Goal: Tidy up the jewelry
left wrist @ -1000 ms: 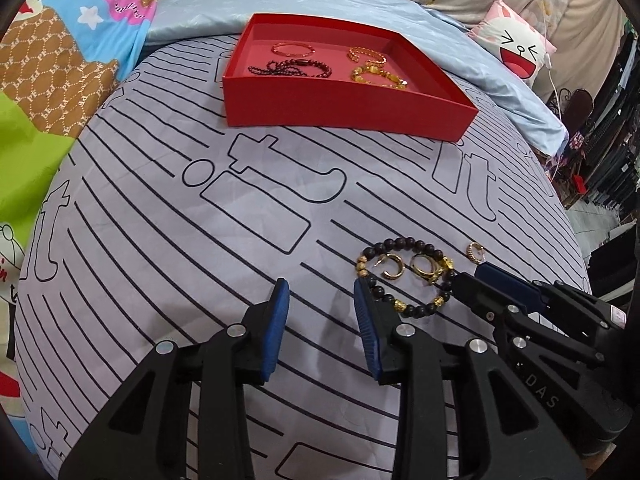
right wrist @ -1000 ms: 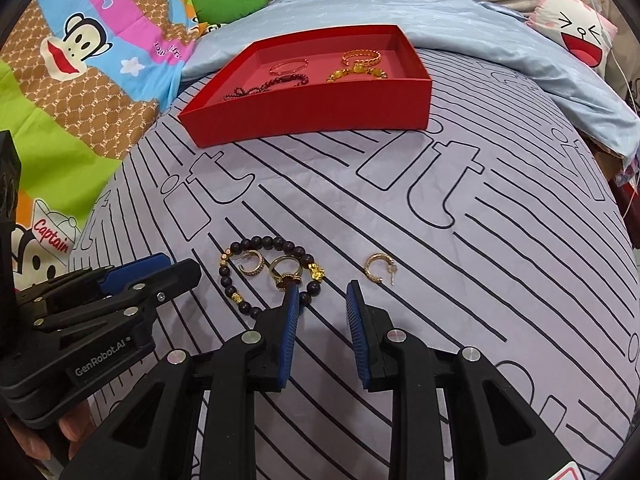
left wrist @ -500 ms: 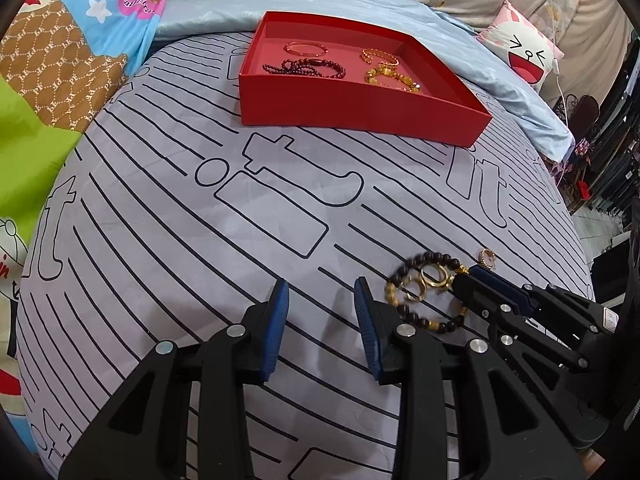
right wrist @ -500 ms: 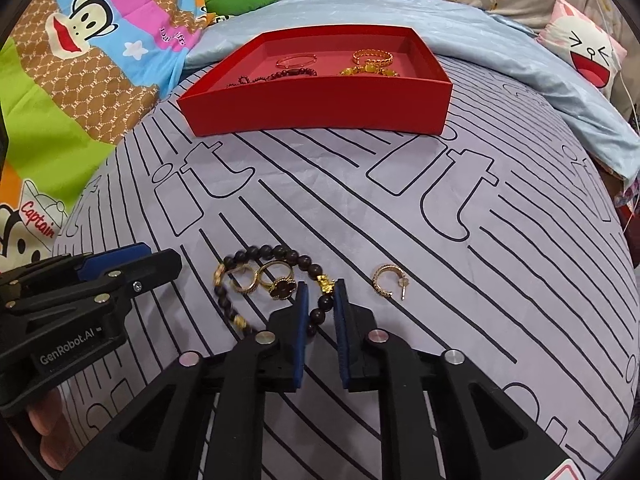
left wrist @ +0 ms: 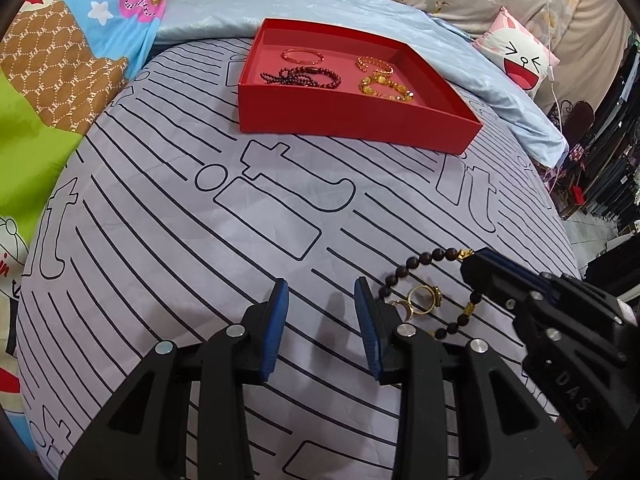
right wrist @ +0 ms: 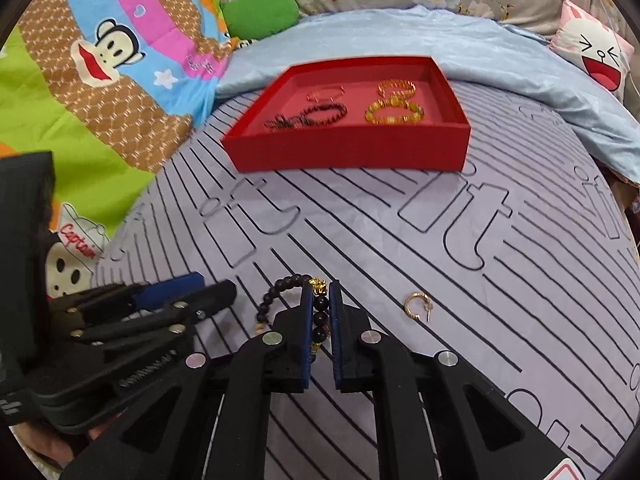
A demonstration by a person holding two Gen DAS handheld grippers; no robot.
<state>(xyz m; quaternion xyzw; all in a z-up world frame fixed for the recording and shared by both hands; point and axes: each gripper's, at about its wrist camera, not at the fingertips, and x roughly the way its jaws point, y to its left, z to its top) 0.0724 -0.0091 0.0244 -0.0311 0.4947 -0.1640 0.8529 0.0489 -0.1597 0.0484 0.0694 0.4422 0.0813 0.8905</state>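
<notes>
My right gripper is shut on a dark beaded bracelet with gold beads and holds it lifted off the sheet; the bracelet hangs from its tips in the left wrist view. Two gold rings lie on the sheet under the bracelet. A gold hoop earring lies to the right of my right gripper. My left gripper is open and empty, just left of the rings. A red tray at the back holds several bracelets.
The striped lilac bedsheet covers the bed. A light blue quilt lies behind the tray. A cartoon blanket is on the left and a white cartoon pillow at the back right.
My right gripper closed on the beaded bracelet and raised it off the sheet. The two rings stayed on the sheet. My left gripper stayed open.
</notes>
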